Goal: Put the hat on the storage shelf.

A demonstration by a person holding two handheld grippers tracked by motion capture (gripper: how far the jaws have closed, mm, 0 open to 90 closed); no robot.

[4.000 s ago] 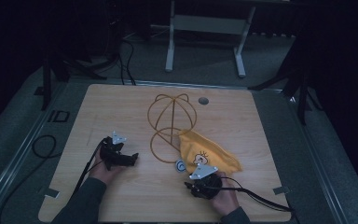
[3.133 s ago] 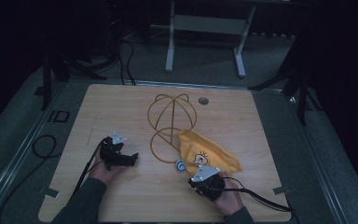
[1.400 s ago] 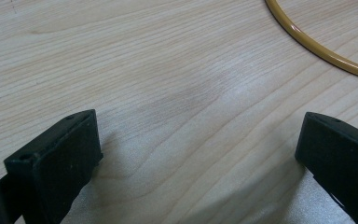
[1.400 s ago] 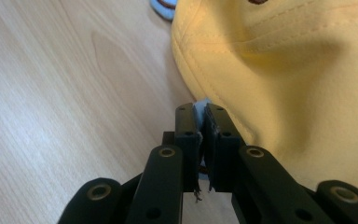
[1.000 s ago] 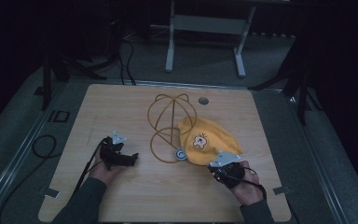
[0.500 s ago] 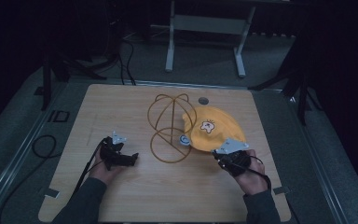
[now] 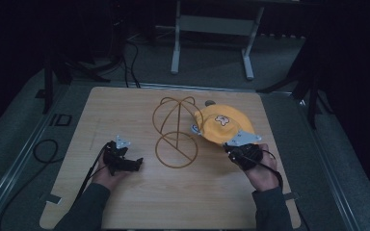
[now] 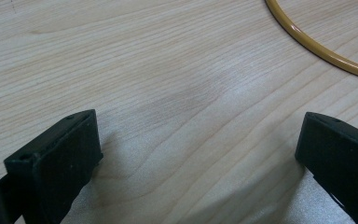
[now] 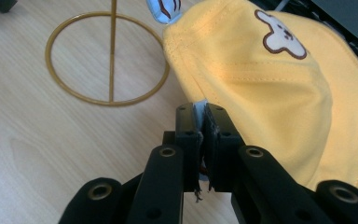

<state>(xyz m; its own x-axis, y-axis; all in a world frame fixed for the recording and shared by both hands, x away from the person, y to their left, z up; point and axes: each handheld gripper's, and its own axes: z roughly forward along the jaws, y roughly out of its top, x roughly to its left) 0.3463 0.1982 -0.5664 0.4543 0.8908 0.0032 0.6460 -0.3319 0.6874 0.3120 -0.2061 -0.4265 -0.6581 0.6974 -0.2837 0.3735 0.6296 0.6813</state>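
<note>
Yellow cap (image 7: 223,127), lifted clear of the table (image 7: 125,110) beside the wire stand (image 7: 176,130), hanging from its rim. Right gripper (image 9: 199,114) pinching that rim, jaws clamped tight on the fabric, likely so the crown droops open for setting over the stand's domed top. Left gripper (image 7: 134,163) resting on the wood, jaws (image 8: 51,158) spread wide around nothing, waiting near the stand's base ring (image 8: 317,46), probably to steady it.
</note>
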